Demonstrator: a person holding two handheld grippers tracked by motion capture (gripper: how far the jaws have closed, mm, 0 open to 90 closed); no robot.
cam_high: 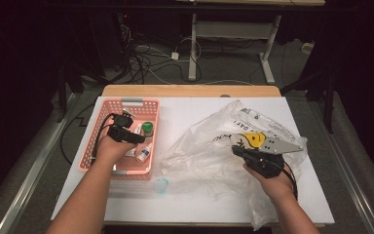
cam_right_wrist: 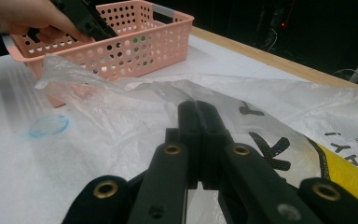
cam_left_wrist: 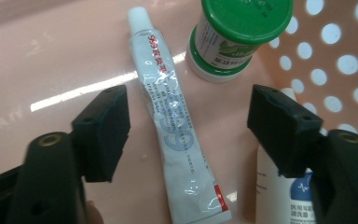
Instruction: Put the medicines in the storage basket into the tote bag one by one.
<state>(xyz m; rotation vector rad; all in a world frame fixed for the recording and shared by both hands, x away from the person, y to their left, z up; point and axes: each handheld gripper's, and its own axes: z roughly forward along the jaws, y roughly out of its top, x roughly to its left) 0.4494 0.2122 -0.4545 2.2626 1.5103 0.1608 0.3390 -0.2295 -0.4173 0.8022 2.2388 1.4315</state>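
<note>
My left gripper [cam_high: 137,138] reaches down into a pink perforated basket [cam_high: 126,103]. Its jaws stand open on either side of a white ointment tube [cam_left_wrist: 177,135] lying flat on the basket floor, and the pads [cam_left_wrist: 103,130] are clear of it. A green-lidded jar [cam_left_wrist: 233,32] stands just beyond the tube, and a white bottle [cam_left_wrist: 279,196] lies by the right-hand jaw. My right gripper [cam_high: 236,150] rests shut on a crumpled clear plastic bag [cam_high: 214,146] with black and yellow print. I cannot tell whether the bag's film is pinched between its jaws.
A white sheet [cam_high: 190,204] covers the wooden table. A small bluish round disc [cam_high: 160,185] lies in front of the basket, near the bag's left edge. Cables and desk legs show on the dark floor beyond the far edge.
</note>
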